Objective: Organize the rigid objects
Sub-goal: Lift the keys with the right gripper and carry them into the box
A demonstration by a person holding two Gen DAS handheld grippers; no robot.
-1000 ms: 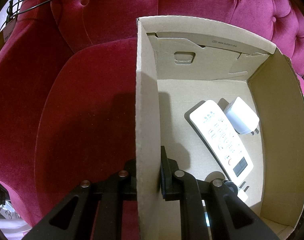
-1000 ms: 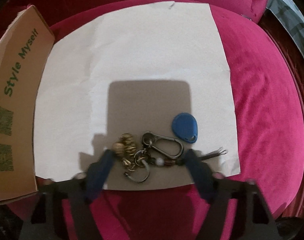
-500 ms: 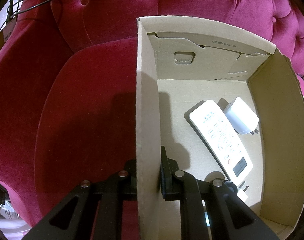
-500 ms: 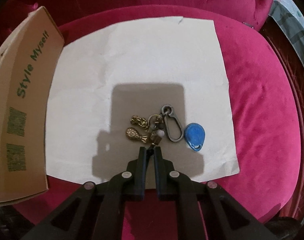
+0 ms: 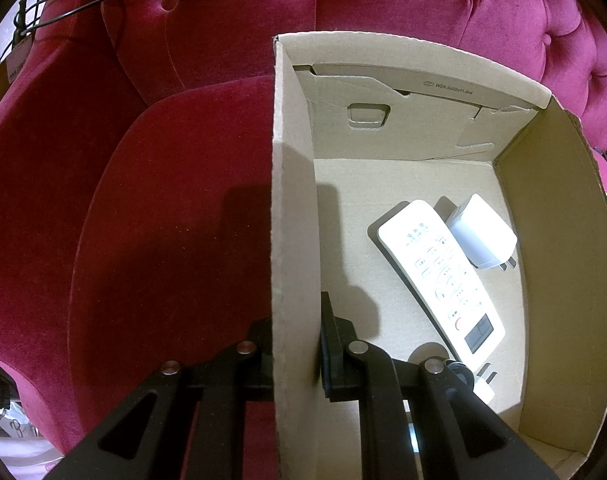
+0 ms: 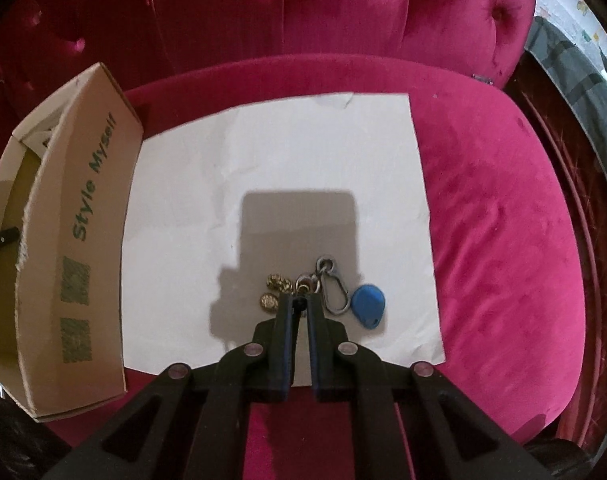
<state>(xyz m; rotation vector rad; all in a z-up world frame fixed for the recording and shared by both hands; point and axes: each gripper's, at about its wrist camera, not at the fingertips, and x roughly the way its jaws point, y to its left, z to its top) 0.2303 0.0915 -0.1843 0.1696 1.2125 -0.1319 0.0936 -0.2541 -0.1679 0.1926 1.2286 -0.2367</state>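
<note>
The left gripper (image 5: 295,354) is clamped on the near side wall of the cardboard box (image 5: 293,208), one finger outside it and one inside. Inside the box, close behind that gripper, a small white plug (image 5: 485,384) peeks out past the gripper's frame; further in lies a white remote control (image 5: 439,276), with a white charger (image 5: 481,238) just beside its far end, touching or nearly so. The box stands on a red velvet armchair (image 5: 163,220). The right gripper (image 6: 299,304) has its fingers pinched shut on the key bunch (image 6: 303,286), gripping it near the ring. From the ring spread two brass charms (image 6: 277,282) to the left, a grey carabiner (image 6: 333,288) to the right, and a blue key fob (image 6: 368,300) beyond that. Whether they hang clear of the sheet of white paper (image 6: 279,168) below cannot be told. The paper is spread over the seat cushion, and the box sits at its left edge.
</note>
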